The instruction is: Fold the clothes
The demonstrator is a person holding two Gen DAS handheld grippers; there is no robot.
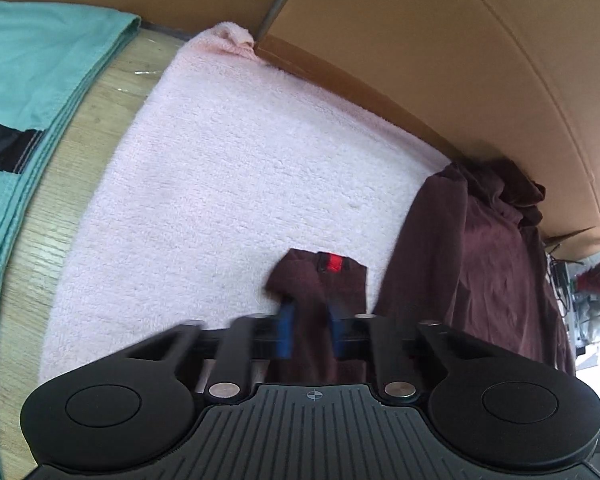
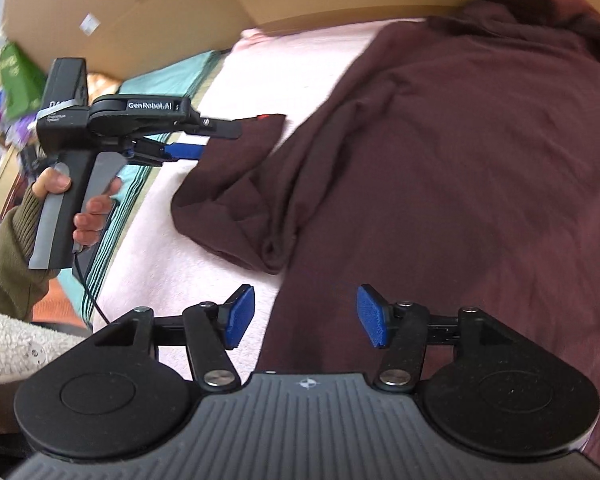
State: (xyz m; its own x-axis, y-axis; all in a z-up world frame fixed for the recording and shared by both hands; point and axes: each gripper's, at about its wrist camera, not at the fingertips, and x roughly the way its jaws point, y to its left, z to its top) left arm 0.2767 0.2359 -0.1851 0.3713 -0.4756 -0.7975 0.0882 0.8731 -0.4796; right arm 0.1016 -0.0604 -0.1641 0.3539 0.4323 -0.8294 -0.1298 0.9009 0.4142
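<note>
your left gripper (image 1: 310,316) pinches a maroon garment (image 1: 480,264) corner; only the right view shows your hand (image 2: 80,204). your right gripper (image 2: 306,316) hangs spread, empty, over the garment's edge beside bare pink towel (image 2: 172,264).

Cardboard boxes (image 1: 400,20) stood behind wooden table (image 1: 60,184); green bag (image 2: 18,76) seen beside boxes, clutter (image 1: 592,292) beyond table.

Lying on a towel (image 1: 228,184) covering the counter (image 1: 80,152): garment (image 2: 460,160), bunching toward the far edge against cardboard boxes (image 1: 420,20).
</note>
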